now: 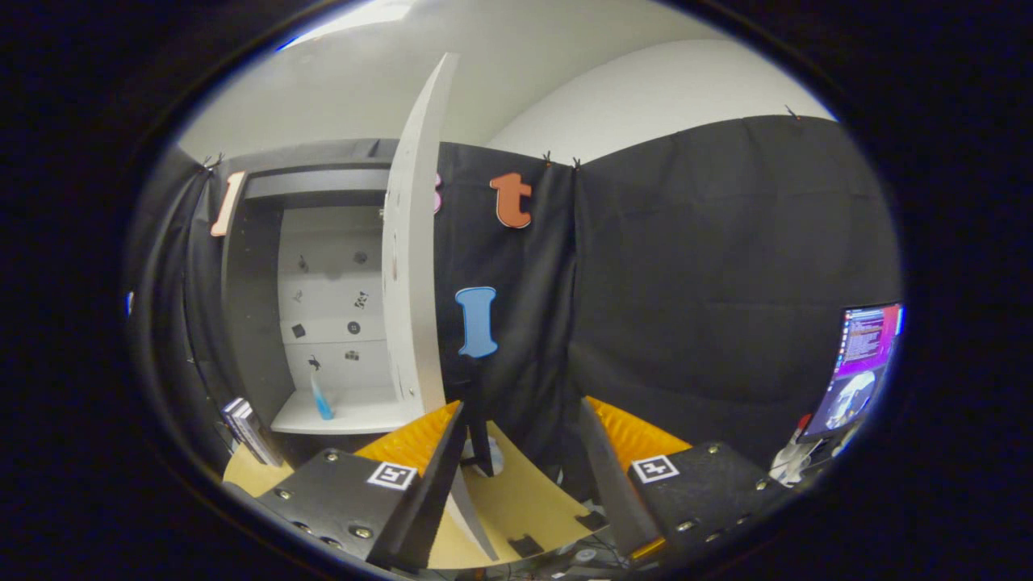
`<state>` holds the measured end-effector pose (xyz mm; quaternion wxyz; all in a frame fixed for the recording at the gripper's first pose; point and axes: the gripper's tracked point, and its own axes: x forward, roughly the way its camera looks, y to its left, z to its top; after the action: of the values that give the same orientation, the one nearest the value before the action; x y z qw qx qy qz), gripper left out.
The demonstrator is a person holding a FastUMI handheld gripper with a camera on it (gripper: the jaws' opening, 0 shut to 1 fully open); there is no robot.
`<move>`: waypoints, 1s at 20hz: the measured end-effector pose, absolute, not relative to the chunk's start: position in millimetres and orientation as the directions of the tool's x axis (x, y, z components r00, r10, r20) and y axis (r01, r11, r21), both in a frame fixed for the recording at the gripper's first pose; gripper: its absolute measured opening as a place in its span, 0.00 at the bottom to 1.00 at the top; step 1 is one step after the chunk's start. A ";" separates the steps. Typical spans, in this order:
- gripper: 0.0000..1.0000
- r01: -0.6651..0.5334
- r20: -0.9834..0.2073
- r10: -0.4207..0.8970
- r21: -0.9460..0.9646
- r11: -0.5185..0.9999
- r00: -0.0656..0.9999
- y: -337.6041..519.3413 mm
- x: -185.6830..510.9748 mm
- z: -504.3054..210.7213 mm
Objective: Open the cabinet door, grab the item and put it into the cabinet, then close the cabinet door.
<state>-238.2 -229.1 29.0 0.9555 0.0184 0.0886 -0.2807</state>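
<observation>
The white cabinet (331,323) stands beyond my left finger, set into the black cloth wall. Its door (413,266) is swung wide open and I see it nearly edge-on, just ahead of my fingers. A slim blue item (322,397) with a dark top stands leaning on the cabinet's white bottom shelf (355,418), near the left wall. My gripper (520,420) is open, its fingers wide apart with nothing between them. It sits to the right of the cabinet opening, and the lower edge of the door is close ahead of the left finger (420,452).
A light wooden tabletop (516,500) with a rounded edge lies under the fingers. A small stack of flat things (246,429) leans at the cabinet's lower left. To the far right is a lit monitor (859,363) with clutter below it.
</observation>
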 end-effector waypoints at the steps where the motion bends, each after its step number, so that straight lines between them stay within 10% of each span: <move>1: 0.81 0.533 -0.185 -0.528 -0.023 0.846 0.829 -228.9 -235.3 25.5; 20: 0.75 0.342 -0.217 -0.326 0.039 0.939 0.920 -172.5 -215.8 17.8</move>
<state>-215.8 -172.5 17.8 0.9791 0.0382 0.1043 -0.1703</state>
